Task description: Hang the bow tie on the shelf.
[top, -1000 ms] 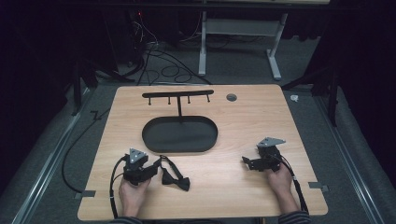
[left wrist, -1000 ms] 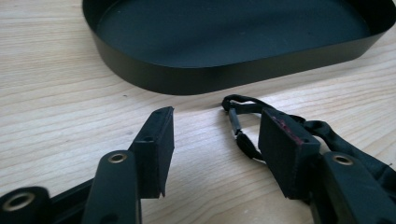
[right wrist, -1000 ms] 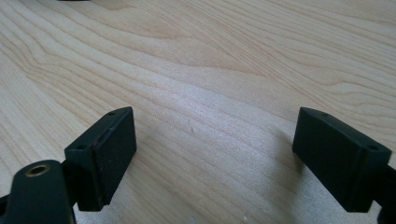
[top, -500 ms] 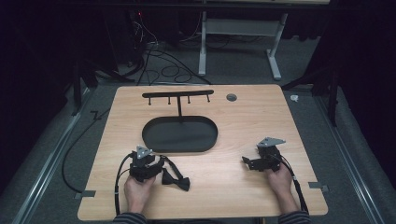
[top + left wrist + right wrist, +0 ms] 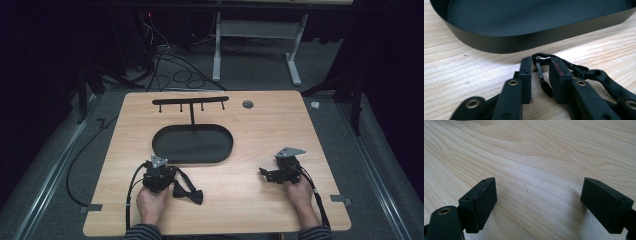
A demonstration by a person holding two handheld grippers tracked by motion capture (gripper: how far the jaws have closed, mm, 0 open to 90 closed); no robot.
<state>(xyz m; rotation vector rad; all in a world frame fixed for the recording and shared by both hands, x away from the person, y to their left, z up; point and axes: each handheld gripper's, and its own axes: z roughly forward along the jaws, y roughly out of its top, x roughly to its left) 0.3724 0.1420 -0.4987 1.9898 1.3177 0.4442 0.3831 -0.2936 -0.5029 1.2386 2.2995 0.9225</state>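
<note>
A black bow tie [image 5: 190, 193] lies on the wooden table [image 5: 250, 210] near the front left, its strap [image 5: 586, 73] looping up toward the black oval tray [image 5: 200, 145]. My left gripper [image 5: 165, 172] rests over that strap. In the left gripper view its jaws [image 5: 540, 62] have just been closing and stand narrow. The strap's thin clasp [image 5: 541, 76] lies between the pads, and a gap shows on either side. My right gripper [image 5: 265, 173] sits at the front right, open [image 5: 539, 192] over bare wood with nothing between its fingers.
The tray's wall [image 5: 524, 42] stands just beyond the left jaws. A post rises from the tray to a black bar with hooks [image 5: 190, 101]. A grey round plug [image 5: 247, 104] sits at the table's back. Cables [image 5: 170, 65] and a desk frame [image 5: 295, 50] are on the floor behind.
My left hand has shifted a little to the right, onto the bow tie's strap near the tray. The right hand has stayed still.
</note>
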